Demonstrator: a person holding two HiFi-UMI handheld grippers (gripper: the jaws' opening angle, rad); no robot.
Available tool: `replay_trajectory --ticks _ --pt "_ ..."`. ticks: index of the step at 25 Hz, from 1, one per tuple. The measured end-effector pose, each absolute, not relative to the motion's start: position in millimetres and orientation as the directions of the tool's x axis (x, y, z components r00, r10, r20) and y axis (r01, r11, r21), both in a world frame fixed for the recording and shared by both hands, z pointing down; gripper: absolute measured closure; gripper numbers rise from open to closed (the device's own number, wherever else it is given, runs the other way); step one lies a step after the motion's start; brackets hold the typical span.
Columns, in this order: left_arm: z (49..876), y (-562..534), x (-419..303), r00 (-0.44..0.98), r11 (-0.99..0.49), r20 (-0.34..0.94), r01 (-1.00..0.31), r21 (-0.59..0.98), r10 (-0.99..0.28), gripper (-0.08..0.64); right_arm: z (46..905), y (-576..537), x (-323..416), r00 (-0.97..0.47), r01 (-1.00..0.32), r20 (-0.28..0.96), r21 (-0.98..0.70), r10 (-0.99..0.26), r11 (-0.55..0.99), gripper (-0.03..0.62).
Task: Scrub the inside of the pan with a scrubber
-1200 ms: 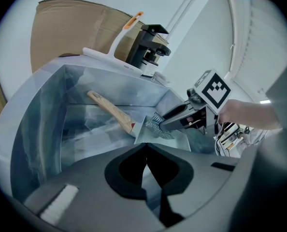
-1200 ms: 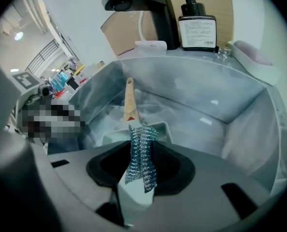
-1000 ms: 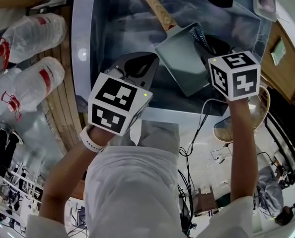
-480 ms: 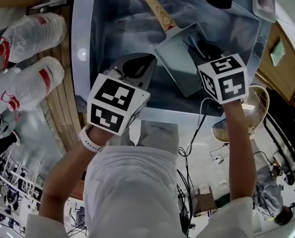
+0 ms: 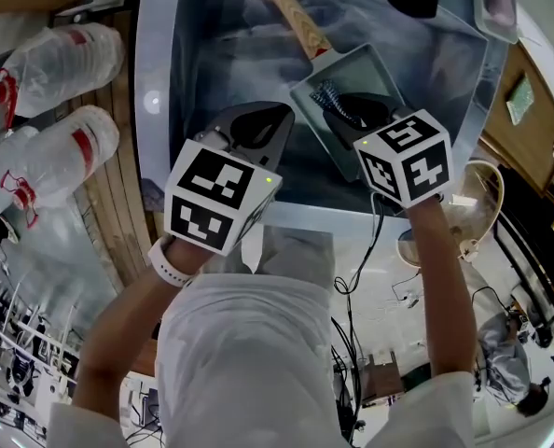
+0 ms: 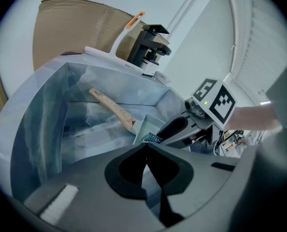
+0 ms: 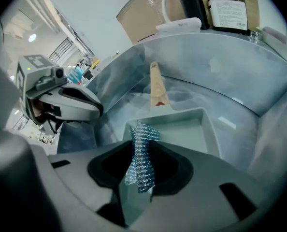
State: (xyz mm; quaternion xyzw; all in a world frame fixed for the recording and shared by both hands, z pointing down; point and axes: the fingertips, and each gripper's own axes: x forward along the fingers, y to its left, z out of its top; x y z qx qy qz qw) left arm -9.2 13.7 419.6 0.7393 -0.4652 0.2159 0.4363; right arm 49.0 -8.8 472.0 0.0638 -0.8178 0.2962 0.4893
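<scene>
Plastic bottles (image 5: 58,63): two clear ones with red marks, lying on wooden slats past the sink's left rim.
Sink (image 5: 212,26): a steel basin with the pan in it and both grippers above it.
Left gripper (image 5: 263,124): over the sink's near-left part, well apart from the pan. In its own view the jaws (image 6: 146,146) meet at the tips with nothing between them.
Wooden handle (image 5: 291,7): runs from the pan's far end up toward the sink's far wall.
Pan (image 5: 361,71): rectangular and grey, lying flat on the sink floor in the right half.
Scrubber (image 5: 331,96): a bluish mesh strip, pinched at its lower part and standing up past the jaw tips (image 7: 141,158). Its free end lies over the pan's left inner side. Whether it touches the pan floor cannot be told.
Right gripper (image 5: 352,110): over the pan's near side, jaws narrow and clamped on the scrubber (image 7: 142,149).
Dark bottle (image 7: 228,8): upright on the sink's far rim, with a white label.
</scene>
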Motion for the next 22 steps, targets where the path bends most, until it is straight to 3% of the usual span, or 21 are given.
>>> replay_trajectory --ticks 6,12,22 --pt "420.1 16.0 -5.8 0.479 -0.183 0.72 -0.873 0.453 -0.502 0.555 470.2 10.4 37.3 -0.578 -0.35 0.757 -0.568 0.306 0.745 0.483" --pt "418.1 15.1 -5.6 0.481 -0.192 0.718 -0.872 0.45 -0.504 0.555 467.4 10.2 33.9 -0.639 -0.386 0.689 -0.671 0.341 0.633 0.483" --pt "416.9 16.0 -2.7 0.487 -0.201 0.719 -0.87 0.45 -0.496 0.555 444.2 16.5 53.5 -0.639 -0.367 0.677 -0.686 0.366 0.628 0.48"
